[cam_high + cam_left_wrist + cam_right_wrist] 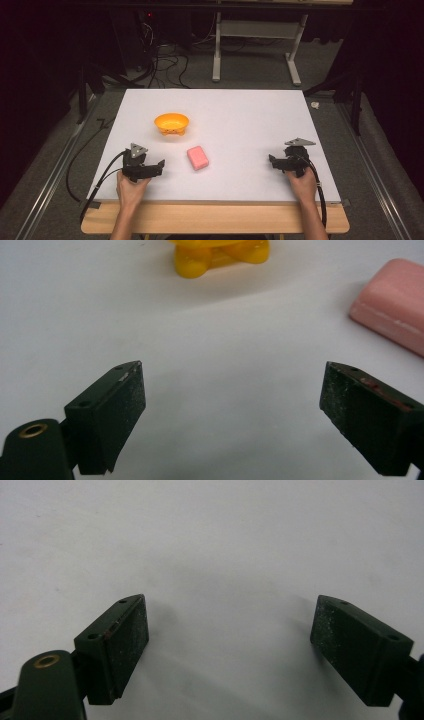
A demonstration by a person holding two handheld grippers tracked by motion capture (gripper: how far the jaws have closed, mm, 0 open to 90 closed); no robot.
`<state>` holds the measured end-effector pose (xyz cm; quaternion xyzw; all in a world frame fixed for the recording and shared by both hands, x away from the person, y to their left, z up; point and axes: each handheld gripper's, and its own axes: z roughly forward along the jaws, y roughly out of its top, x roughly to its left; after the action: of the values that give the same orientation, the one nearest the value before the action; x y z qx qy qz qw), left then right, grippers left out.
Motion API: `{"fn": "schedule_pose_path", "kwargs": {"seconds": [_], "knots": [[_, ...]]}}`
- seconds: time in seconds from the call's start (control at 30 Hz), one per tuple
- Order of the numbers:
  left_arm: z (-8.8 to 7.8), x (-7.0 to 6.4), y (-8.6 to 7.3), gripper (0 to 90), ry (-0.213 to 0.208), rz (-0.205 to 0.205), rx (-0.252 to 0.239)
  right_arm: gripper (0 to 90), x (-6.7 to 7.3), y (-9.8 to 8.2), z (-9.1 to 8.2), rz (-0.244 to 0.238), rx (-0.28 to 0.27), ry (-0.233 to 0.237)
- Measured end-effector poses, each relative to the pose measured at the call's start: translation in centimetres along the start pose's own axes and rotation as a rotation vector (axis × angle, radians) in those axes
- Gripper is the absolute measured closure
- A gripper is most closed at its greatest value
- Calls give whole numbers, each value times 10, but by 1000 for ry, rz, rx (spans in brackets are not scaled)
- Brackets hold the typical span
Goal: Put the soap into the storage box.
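Note:
A pink rectangular block lies flat near the middle of the white table top. An orange bowl with small feet stands behind it, to the left. My left gripper rests low on the table left of the pink block, open and empty; in its own view the left gripper has the pink block ahead at right and the orange bowl straight ahead. My right gripper sits at the table's right side, open, and the right gripper faces bare white surface.
The white top lies on a wooden table whose front edge runs by the person's forearms. Black cables trail off the left side. Dark floor, cables and a table frame lie beyond the far edge.

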<state>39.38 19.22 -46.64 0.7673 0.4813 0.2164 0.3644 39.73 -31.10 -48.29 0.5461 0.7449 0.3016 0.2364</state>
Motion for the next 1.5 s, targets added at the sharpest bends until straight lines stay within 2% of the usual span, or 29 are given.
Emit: {"fn": "schedule_pose_path", "kwargs": {"seconds": [0.07,0.1,0.27,0.3,0.37,0.43,0.67,0.8,0.93,1.17,1.43,1.5], "knots": [[-1,-1,1,113,-5,5,-3,160,0,0,0,0,0,0],[-3,-5,4,125,-33,20,-4,160,0,0,0,0,0,0],[-6,-12,9,147,-64,35,-23,160,0,0,0,-1,0,0],[-6,-15,11,148,-88,37,-36,160,0,0,0,0,0,0],[-7,-17,12,149,-94,42,-36,160,0,0,0,0,0,0],[-6,-21,16,149,-123,42,-47,160,0,0,0,-1,-1,0],[-3,-33,22,142,-142,79,-47,160,0,0,0,-1,0,0],[1,-40,27,131,-183,81,-57,160,0,0,0,0,0,0],[7,-48,32,125,-209,107,-51,160,0,0,0,0,0,0],[14,-58,40,112,-232,129,-54,160,0,0,0,0,0,0],[26,-71,49,97,-248,176,-39,160,0,0,0,2,-1,0],[30,-75,51,92,-256,201,-31,160,0,0,0,2,0,0]]}}
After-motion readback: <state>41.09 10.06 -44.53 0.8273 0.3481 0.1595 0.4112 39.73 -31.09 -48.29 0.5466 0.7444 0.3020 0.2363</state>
